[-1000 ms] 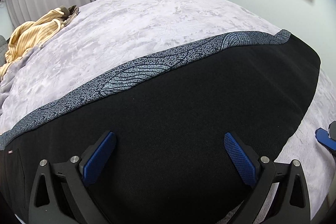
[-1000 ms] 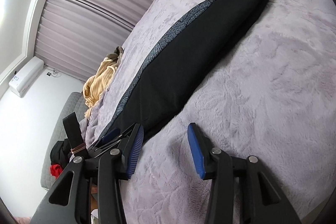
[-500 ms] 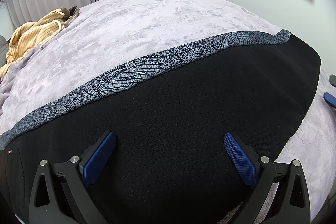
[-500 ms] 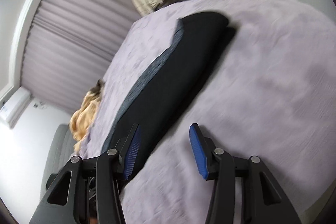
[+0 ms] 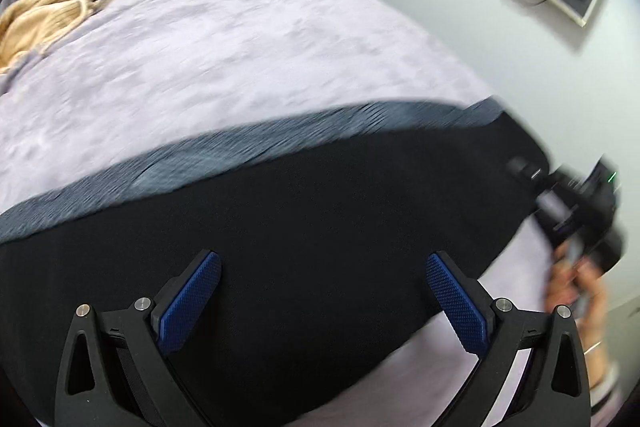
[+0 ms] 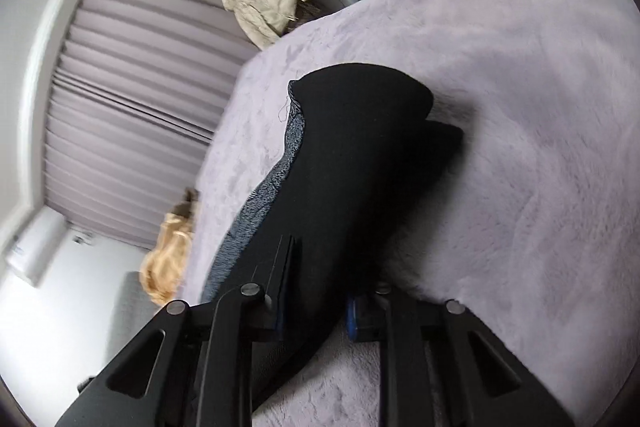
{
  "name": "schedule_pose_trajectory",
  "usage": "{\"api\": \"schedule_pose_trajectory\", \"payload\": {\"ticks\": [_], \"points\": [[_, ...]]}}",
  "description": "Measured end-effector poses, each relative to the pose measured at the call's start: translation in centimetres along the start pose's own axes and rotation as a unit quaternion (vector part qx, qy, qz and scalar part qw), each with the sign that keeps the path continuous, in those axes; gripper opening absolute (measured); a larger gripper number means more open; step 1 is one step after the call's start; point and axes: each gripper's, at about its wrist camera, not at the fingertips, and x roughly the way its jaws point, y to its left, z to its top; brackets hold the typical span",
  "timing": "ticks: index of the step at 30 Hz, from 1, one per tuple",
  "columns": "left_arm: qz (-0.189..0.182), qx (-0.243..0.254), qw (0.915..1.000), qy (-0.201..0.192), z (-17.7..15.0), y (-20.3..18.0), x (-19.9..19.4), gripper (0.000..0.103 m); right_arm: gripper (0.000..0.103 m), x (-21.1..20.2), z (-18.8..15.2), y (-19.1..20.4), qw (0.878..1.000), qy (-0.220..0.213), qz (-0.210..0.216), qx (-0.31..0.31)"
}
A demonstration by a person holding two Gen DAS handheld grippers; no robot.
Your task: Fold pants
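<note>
Black pants (image 5: 312,211) with grey patterned side stripe (image 5: 248,155) laid long across lilac fleece blanket (image 5: 224,59), filling centre and lower half of left wrist frame. Left gripper (image 5: 324,299) above the black fabric at bottom centre, jaws spread wide, nothing between the 2 blue pads (image 5: 190,303). Right gripper (image 6: 316,303) at bottom centre of right wrist frame, jaws just closing, pinching the near end of the pants (image 6: 352,163); fabric bunched between the fingers, far end rising toward frame centre. In left view, right gripper (image 5: 576,203) blurred at right edge, by the pants' end. Yellow garment (image 5: 44,15) upper left. Beige jacket (image 6: 264,7) at top.
</note>
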Motion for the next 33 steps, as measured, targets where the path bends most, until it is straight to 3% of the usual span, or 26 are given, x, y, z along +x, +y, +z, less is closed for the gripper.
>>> {"api": "schedule_pose_trajectory", "payload": {"ticks": [5, 8, 10, 14, 16, 20, 24, 27, 29, 33], "points": [[-0.11, 0.003, 0.9939, 0.009, 3.3, -5.6, 3.3, 0.103, 0.018, 0.0, -0.5, 0.3, 1.0, -0.008, -0.008, -0.024], [-0.15, -0.005, 0.9882, 0.031, 3.6, -7.3, 6.8, 0.103, 0.018, 0.0, -0.6, 0.1, 1.0, -0.006, 0.0, -0.022], [-0.156, -0.018, 0.9864, 0.047, 3.1, -7.1, 9.1, 0.103, 0.018, -0.1, -0.4, -0.2, 1.0, -0.003, 0.0, -0.017], [-0.157, 0.044, 0.9864, 0.025, 1.8, -7.8, 8.9, 0.103, 0.018, -0.4, 0.1, 1.0, 1.0, 0.006, -0.006, -0.021], [-0.161, 0.051, 0.9853, 0.024, 1.7, -8.0, 8.9, 0.103, 0.017, -1.1, 0.1, 2.9, 0.999, -0.006, -0.002, -0.052], [-0.175, 0.015, 0.9839, 0.031, 2.2, -7.2, 8.4, 0.103, 0.016, -2.6, -0.8, 8.5, 0.991, -0.018, -0.011, -0.135], [-0.186, -0.023, 0.9817, 0.037, 2.2, -4.7, 5.0, 0.103, 0.016, -4.0, -2.8, 14.4, 0.972, -0.022, -0.022, -0.233], [-0.157, -0.029, 0.9871, 0.006, 1.3, -1.0, 1.3, 0.103, 0.017, -4.5, -4.9, 18.8, 0.956, -0.015, -0.021, -0.293], [-0.122, -0.03, 0.992, -0.016, 0.1, 2.0, -1.3, 0.103, 0.017, -4.1, -7.2, 21.9, 0.936, -0.009, -0.032, -0.35], [-0.039, -0.04, 0.9971, -0.052, -3.1, 8.3, -6.0, 0.103, 0.017, -2.0, -13.9, 26.9, 0.877, 0.009, -0.08, -0.474]]}}
